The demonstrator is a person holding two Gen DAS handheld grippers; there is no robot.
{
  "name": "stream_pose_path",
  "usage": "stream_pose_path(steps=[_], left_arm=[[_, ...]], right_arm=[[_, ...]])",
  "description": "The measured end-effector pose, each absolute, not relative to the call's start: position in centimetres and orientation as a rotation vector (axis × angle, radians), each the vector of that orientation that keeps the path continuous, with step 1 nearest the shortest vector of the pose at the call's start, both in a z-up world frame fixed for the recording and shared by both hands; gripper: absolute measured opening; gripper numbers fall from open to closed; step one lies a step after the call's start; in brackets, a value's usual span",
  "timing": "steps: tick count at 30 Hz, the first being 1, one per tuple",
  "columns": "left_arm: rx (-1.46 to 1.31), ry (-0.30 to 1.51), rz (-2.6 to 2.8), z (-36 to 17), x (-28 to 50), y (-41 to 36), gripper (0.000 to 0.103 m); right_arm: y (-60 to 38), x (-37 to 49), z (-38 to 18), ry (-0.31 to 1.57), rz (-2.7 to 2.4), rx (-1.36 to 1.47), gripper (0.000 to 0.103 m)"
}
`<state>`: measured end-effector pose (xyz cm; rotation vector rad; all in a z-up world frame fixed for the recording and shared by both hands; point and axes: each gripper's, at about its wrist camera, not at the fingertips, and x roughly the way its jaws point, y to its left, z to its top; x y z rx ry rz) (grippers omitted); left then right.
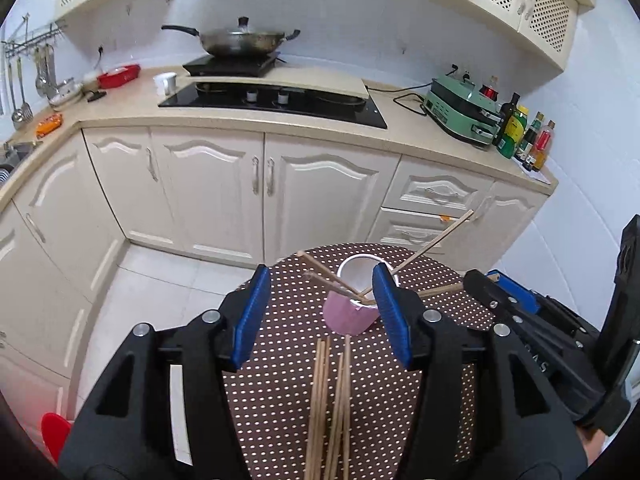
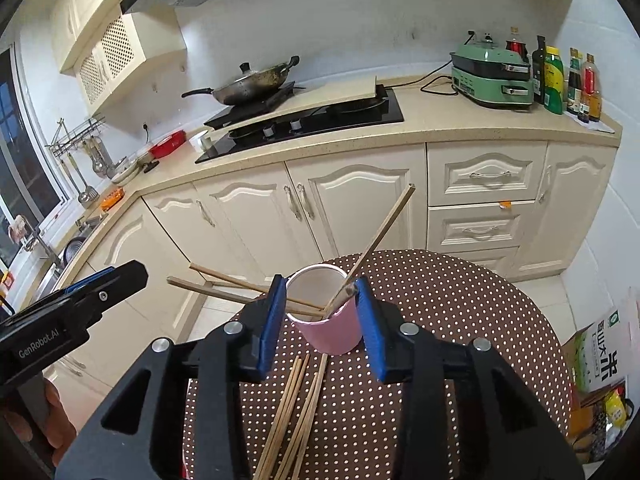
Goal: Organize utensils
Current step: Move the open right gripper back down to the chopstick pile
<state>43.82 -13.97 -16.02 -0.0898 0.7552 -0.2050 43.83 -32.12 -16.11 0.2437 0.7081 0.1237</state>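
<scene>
Wooden chopsticks [image 2: 292,412] lie loose on the polka-dot table [image 2: 460,320] before a pink cup [image 2: 336,330] already holding several. Left gripper [image 1: 320,316] and right gripper [image 2: 322,324] gape empty. Sticks look light, stiff, roll-prone; pinch mid-shaft.

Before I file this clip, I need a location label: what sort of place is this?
A home kitchen, most likely. A wok sits on a cooktop by a built-in hob, cream cabinets run under the counter, and oil and sauce bottles stand beside a green grill.
</scene>
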Motion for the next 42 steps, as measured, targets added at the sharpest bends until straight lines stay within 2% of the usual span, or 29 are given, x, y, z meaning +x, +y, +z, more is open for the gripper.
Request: stream_pose_path(steps=[16,26,42], left_arm=[[-0.039,0.798,-0.185,-18.3,39.4,-12.2,0.055],[0.005,0.917,-0.169,-23.4,39.7,-12.4,0.056],[0.088,1.211,-0.223,-34.8,44.4,-15.8,0.056]], right_arm=[[-30.6,38.6,-17.0,0.737,0.098,0.258,0.037],[-30.3,38.6,-20.2,0.826,0.108,0.265,0.037],[-31.2,42.2,-27.1,1.033,0.155,0.299,0.037]])
